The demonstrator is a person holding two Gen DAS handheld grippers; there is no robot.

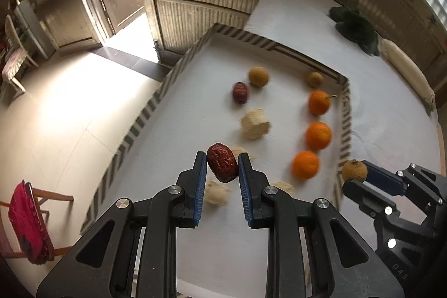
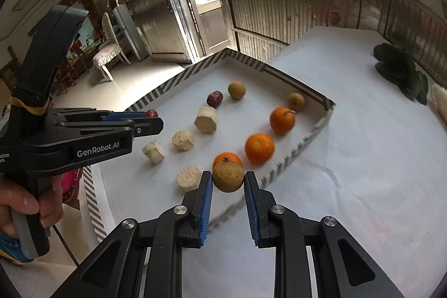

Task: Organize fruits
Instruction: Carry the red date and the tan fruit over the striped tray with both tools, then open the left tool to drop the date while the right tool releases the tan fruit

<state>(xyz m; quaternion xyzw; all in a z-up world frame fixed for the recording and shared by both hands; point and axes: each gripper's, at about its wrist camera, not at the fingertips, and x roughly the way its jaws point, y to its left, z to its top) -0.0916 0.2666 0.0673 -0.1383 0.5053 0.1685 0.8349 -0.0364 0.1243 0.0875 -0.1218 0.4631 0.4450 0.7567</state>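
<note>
A: Fruits first. Left gripper (image 1: 222, 166) has its fingers (image 1: 200, 172) pinched on a red date (image 1: 222, 166), lifted over the near part of the striped-rim tray (image 1: 145, 113). Right gripper (image 2: 228, 180) fingers (image 2: 206, 189) clamp a brown longan (image 2: 228, 176), hanging over the tray's near right rim.

B: What's lying in the tray?

A: Three oranges (image 2: 259, 147) in a line along the right side, running near to far. One loose longan (image 2: 296, 101) at the far right corner, another longan (image 2: 237, 89) far centre, second red date (image 2: 214, 99) just beside it on the left. Four pale fibrous chunks (image 2: 206, 119) in the middle and near-left, well apart from each other.

B: Anything blocking?

A: Nearest orange (image 2: 227, 158) sits right behind the held longan in the right wrist view, partly hidden by it. In the left wrist view the held date covers part of one pale chunk (image 1: 245, 152). Background fruit is motion-blurred there.

B: Outside the tray?

A: White-covered worktop (image 2: 363, 158) on the right, dark green leafy vegetable (image 2: 399, 71) at its far right, a white item (image 2: 440, 102) next to that at the frame edge, can't tell what. Person's hand (image 2: 28, 203) on the left gripper's handle. Chair with red cloth (image 1: 25, 219) on the floor, left.
</note>
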